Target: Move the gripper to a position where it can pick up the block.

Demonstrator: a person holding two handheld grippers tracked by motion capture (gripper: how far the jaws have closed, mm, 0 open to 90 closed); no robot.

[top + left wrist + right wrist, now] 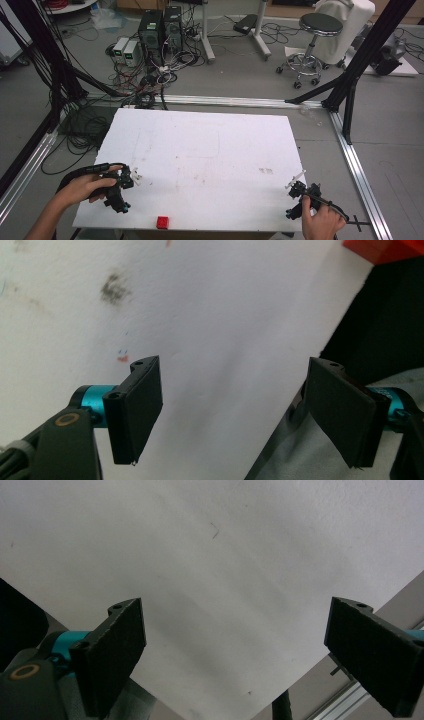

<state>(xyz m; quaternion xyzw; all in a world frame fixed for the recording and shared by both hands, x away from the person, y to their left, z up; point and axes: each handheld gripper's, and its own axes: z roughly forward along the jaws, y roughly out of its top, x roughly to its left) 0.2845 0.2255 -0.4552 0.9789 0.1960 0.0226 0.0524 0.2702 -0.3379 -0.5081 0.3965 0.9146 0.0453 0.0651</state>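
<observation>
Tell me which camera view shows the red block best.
The high view: the whole red block sits at the near edge of the white table, between the left tongs and right tongs. The left gripper view catches only its corner.

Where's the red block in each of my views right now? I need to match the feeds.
High view: the red block sits at the near edge of the white board, left of centre, between the two grippers.
Left gripper view: its corner shows at the top right, past the open fingers.
Right gripper view: not in it.
Shared landmark: the board's near edge, seen in all three.
</observation>
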